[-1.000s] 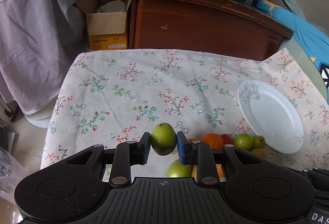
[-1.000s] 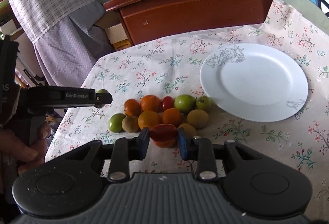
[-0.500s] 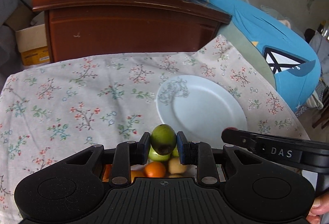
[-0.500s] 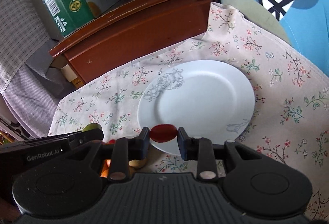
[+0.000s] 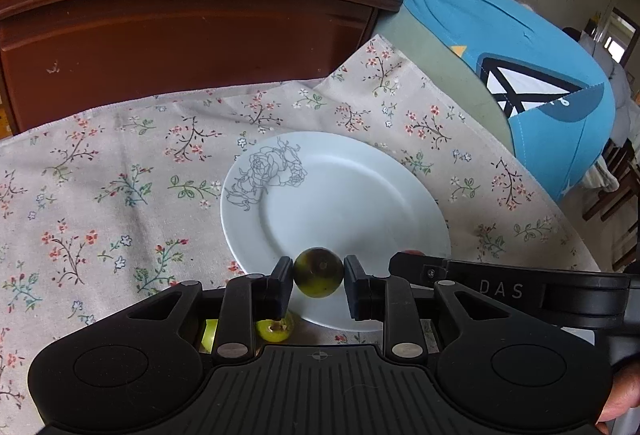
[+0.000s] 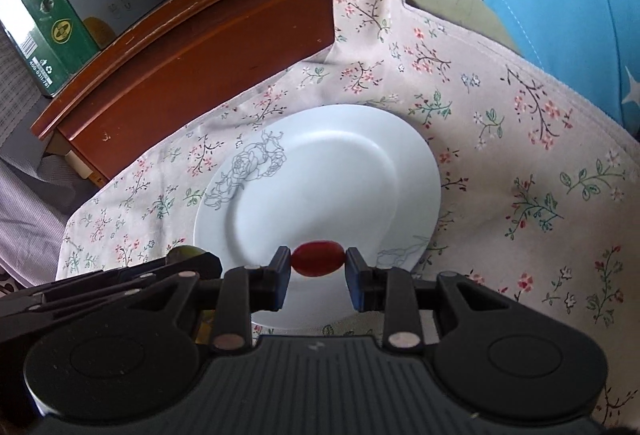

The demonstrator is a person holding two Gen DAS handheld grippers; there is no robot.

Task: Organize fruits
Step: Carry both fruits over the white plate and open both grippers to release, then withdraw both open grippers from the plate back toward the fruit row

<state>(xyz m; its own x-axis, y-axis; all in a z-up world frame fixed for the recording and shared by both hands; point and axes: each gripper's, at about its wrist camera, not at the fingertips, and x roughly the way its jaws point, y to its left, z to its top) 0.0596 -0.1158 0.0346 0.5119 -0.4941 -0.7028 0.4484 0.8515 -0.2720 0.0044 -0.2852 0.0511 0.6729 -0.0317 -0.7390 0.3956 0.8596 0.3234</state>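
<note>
A round green fruit [image 5: 318,272] sits clamped between the two pads of the left gripper [image 5: 318,275], held in the air above the near rim of a white plate [image 5: 360,195]. A small red oval fruit [image 6: 318,258] is pinched the same way, end to end, in the right gripper [image 6: 318,263], also above the near edge of the white plate [image 6: 320,175]. Neither fruit touches the plate, whose dish is bare apart from a grey rose drawing on its rim. In the left view, the right gripper's black finger reaches in from the right just beside the green fruit. Two more yellow-green fruits [image 5: 276,329] lie on the flowered tablecloth [image 5: 120,195] just under the left gripper's body, near the plate's edge. Beyond the cloth stands a dark wooden cabinet [image 5: 180,27] with a green carton [image 6: 52,7] on top, and a blue cloth [image 5: 520,55] lies to the right
</note>
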